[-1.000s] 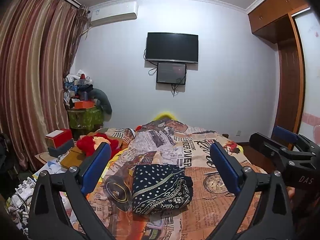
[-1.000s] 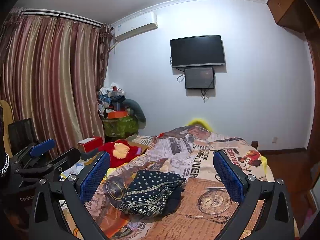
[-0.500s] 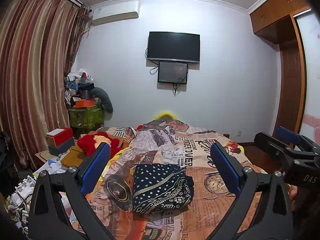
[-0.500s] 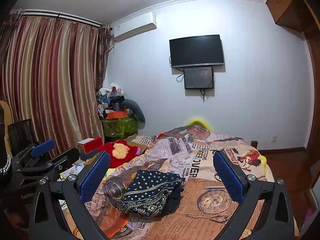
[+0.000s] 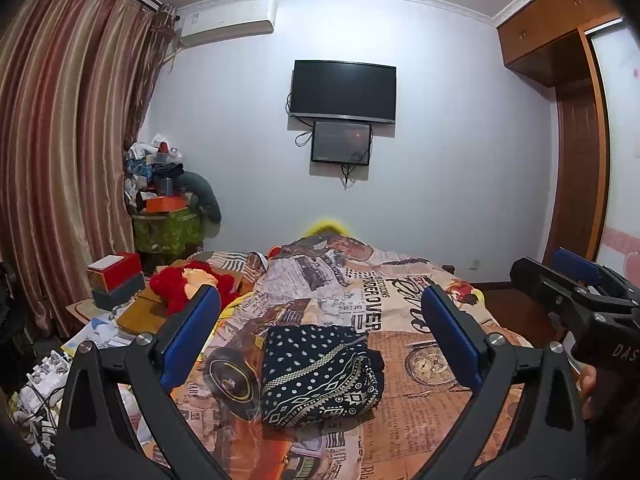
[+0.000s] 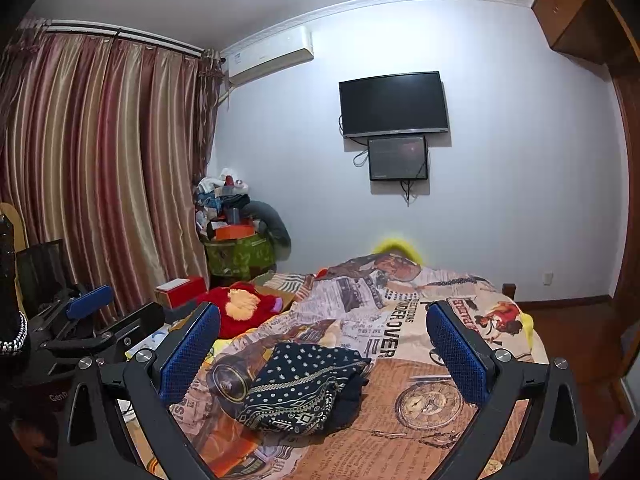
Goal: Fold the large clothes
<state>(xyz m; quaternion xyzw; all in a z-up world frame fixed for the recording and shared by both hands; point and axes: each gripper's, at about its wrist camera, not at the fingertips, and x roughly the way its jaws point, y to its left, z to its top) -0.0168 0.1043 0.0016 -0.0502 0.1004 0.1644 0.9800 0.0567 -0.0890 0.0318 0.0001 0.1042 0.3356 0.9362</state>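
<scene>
A folded dark navy garment with white dots and geometric bands [image 5: 318, 376] lies on the newspaper-print bed cover [image 5: 400, 312]; it also shows in the right wrist view [image 6: 298, 388]. My left gripper [image 5: 320, 340] is open and empty, held above and short of the garment. My right gripper [image 6: 324, 352] is open and empty, also above the bed. The right gripper shows at the right edge of the left wrist view [image 5: 580, 292], and the left gripper at the left edge of the right wrist view [image 6: 88, 320].
A red plush toy [image 5: 188, 284] and red and grey boxes [image 5: 116, 280] lie left of the bed. A cluttered green stand [image 5: 168, 224] is in the corner by the curtains [image 5: 60, 160]. A TV [image 5: 344, 92] hangs on the far wall. A wooden wardrobe [image 5: 580, 140] is right.
Both grippers have shifted only slightly; the view drifted a little. The garment lies still, and both grippers stay open.
</scene>
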